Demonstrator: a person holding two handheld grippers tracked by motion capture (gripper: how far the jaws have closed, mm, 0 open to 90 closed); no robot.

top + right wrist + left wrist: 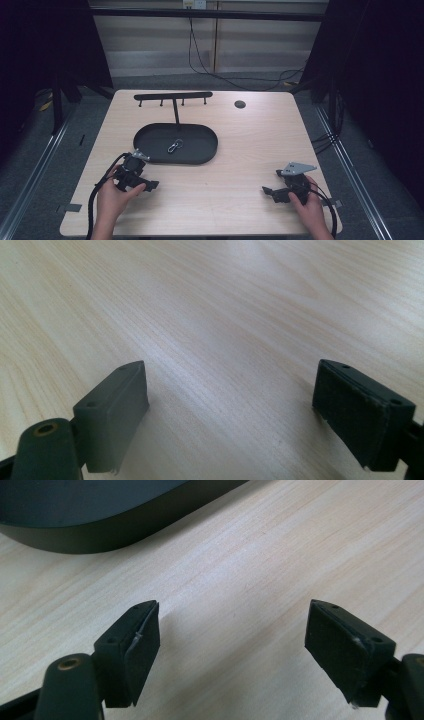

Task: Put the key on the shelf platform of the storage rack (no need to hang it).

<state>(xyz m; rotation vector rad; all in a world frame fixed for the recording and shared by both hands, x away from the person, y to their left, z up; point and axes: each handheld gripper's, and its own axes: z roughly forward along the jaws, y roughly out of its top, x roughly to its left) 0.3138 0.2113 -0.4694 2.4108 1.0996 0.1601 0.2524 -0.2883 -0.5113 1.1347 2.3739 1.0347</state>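
A black oval tray [150, 150] lies mid-table with a small metal snap hook [174, 146] inside it. Behind it stands a black rack [173, 95] with several short pegs on a thin post. My left gripper [148, 175] rests in a hand at the tray's near-left corner, open, with nothing between its jaws; in the left gripper view [232, 625] the tray wall [100, 535] runs across the upper left. My right gripper [273, 182] is held low over the table's near-right area, open and empty [230, 385], above bare wood.
A dark round grommet hole [240, 104] sits at the back right of the light wooden table [240, 150]. Cables trail from both grippers toward the front edge. Dark frames and floor rails flank the table.
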